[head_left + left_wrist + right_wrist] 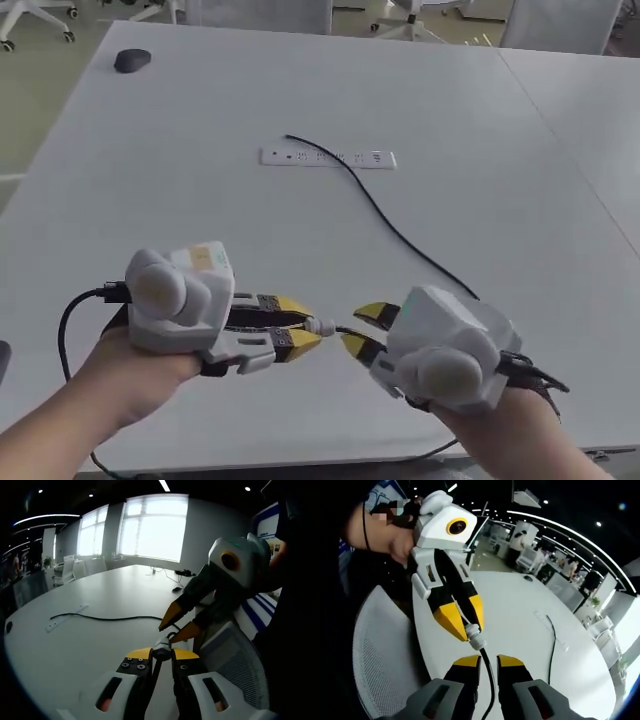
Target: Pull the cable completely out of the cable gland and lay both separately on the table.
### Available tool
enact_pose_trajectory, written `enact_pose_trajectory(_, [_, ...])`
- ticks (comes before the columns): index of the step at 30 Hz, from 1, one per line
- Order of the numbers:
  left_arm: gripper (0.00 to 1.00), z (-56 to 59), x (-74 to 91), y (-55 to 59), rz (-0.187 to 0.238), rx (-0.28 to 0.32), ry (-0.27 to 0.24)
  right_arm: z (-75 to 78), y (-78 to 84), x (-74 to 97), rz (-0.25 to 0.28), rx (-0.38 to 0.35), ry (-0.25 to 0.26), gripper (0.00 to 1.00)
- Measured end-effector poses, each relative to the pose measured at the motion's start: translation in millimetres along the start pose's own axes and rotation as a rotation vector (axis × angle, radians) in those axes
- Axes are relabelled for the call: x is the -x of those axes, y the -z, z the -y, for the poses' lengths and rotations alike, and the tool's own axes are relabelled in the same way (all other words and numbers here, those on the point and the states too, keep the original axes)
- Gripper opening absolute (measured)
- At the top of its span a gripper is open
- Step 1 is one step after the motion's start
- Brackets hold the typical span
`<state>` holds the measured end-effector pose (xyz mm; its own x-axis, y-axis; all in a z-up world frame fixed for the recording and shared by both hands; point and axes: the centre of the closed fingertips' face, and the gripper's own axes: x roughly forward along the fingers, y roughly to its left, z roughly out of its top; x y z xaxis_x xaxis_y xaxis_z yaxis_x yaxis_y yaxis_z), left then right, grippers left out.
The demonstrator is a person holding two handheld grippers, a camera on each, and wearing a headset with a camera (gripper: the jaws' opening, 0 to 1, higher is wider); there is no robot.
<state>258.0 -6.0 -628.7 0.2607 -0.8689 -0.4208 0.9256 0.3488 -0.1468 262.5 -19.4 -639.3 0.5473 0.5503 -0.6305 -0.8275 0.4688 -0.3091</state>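
Bright, even light washes the tabletop (300,80); blown-out windows (150,527) glare beyond the fingers (137,654), and fisheye edges bend and darken.

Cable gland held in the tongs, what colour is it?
Whitish grey; the small plastic cable gland shows best in the right gripper view.

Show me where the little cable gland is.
Low in the head view's middle, the cable gland sits pinched by the left gripper, facing the right gripper.
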Motion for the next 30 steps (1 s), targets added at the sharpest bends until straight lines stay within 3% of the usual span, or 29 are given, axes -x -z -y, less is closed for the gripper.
enact_pose_trajectory(9, [0.15, 1.3, -0.9, 1.2, -0.005, 0.004, -0.001, -5.1, 1.9, -8.7, -0.025, 0.088, -0.009, 0.02])
enact_pose_trajectory(16, [0.15, 1.9, -2.0, 3.0, -0.016, 0.003, 0.0, -5.5, 4.4, -9.5, -0.019, 0.095, -0.018, 0.01])
enact_pose_trajectory(19, [0.15, 1.5, -2.5, 1.6, -0.012, 0.002, 0.001, -2.5, 4.3, -8.5, -0.006, 0.013, -0.02, 0.01])
enact_pose_trajectory(30, [0.15, -2.2, -4.0, -2.7, -0.004, 0.008, -0.001, 15.3, 21.6, -2.4, -0.007, -0.179, 0.008, 0.01])
